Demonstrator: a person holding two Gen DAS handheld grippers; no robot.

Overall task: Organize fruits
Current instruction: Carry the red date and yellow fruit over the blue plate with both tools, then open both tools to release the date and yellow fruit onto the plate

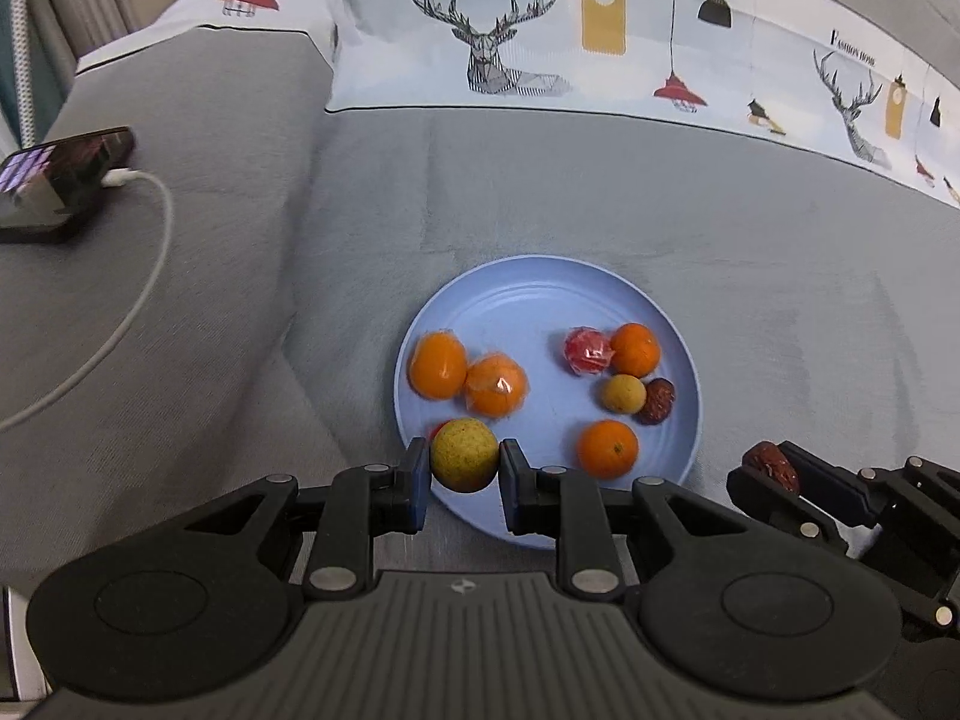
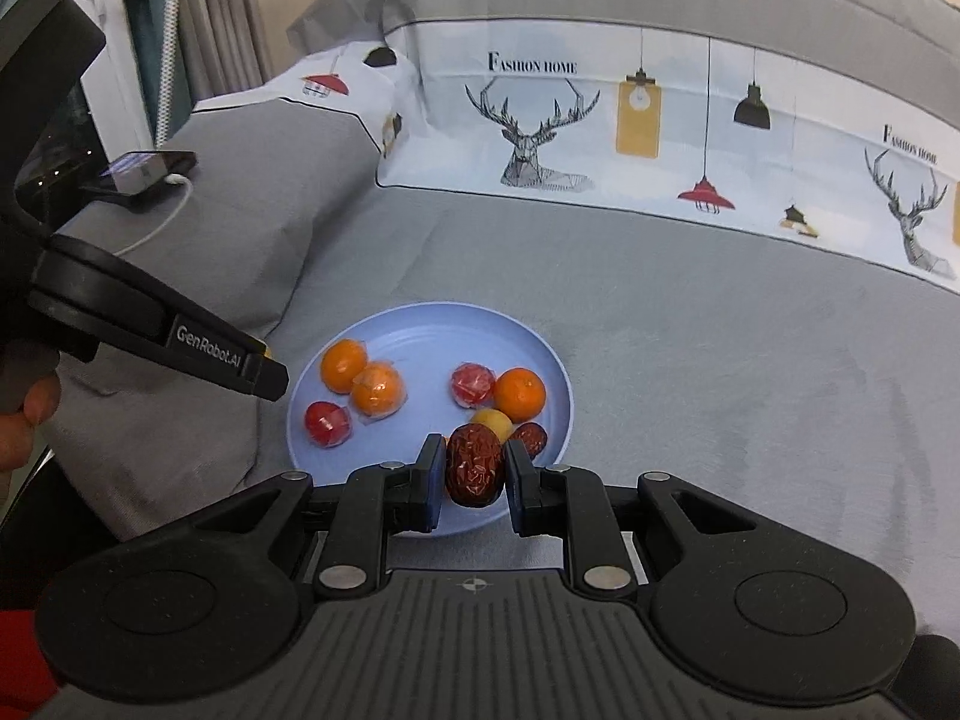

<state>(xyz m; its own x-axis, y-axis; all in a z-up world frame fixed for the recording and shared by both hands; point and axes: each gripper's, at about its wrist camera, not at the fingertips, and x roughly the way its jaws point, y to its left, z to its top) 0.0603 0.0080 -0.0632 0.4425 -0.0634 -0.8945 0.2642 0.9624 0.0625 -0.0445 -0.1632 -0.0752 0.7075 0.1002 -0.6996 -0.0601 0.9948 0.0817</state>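
Note:
A light blue plate (image 1: 540,282) lies on the grey sofa seat and holds several oranges, wrapped red fruits, a small yellow fruit (image 1: 623,393) and a red date (image 1: 657,401). My left gripper (image 1: 465,462) is shut on a yellow-green round fruit (image 1: 463,455) above the plate's near left rim. My right gripper (image 2: 474,468) is shut on a wrinkled red date (image 2: 474,465) above the plate's (image 2: 420,318) near rim. In the left wrist view the right gripper (image 1: 780,474) shows at the right with the date (image 1: 771,465).
A phone (image 1: 54,180) on a white charging cable (image 1: 138,300) rests on the sofa's left armrest. A printed cover with deer and lamps (image 1: 540,30) drapes the backrest. Grey seat cushion (image 1: 780,300) stretches to the right of the plate.

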